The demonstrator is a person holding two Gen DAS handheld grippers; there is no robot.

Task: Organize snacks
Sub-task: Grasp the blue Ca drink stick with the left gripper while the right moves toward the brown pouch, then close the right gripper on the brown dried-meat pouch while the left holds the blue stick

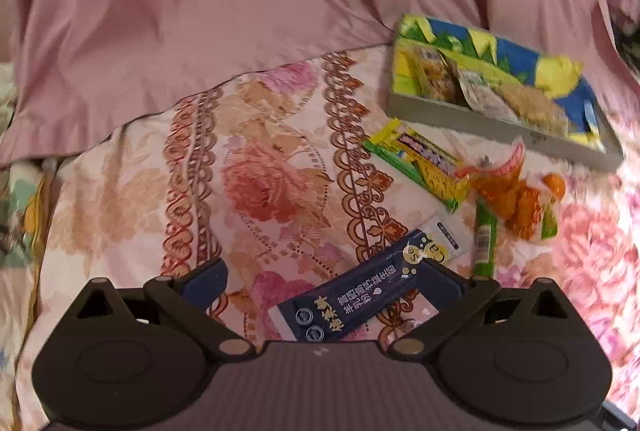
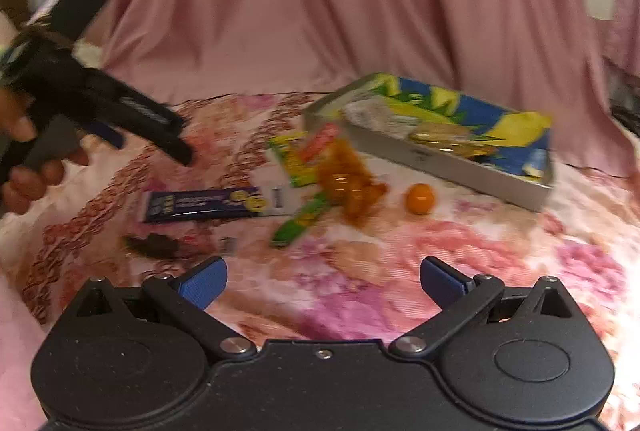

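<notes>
A dark blue sachet point(image 1: 360, 291) lies flat on the floral bedspread between the spread fingers of my open left gripper point(image 1: 322, 281). Beyond it lie a green stick pack point(image 1: 485, 243), a yellow-green packet point(image 1: 420, 163), an orange snack bag point(image 1: 516, 191) and a small orange ball point(image 1: 554, 185). A patterned box point(image 1: 500, 127) at the right holds several packets. In the right wrist view, my open right gripper point(image 2: 322, 283) hovers over bare bedspread, short of the green stick pack point(image 2: 300, 223) and the orange ball point(image 2: 420, 198). The left gripper point(image 2: 184, 141) hangs above the blue sachet point(image 2: 200, 205).
A pink sheet point(image 1: 240, 11) is draped behind the bed surface. A small dark brown item point(image 2: 154, 245) lies near the blue sachet. A hand point(image 2: 28, 175) holds the left gripper at the left edge. The box point(image 2: 460, 167) sits at the back right.
</notes>
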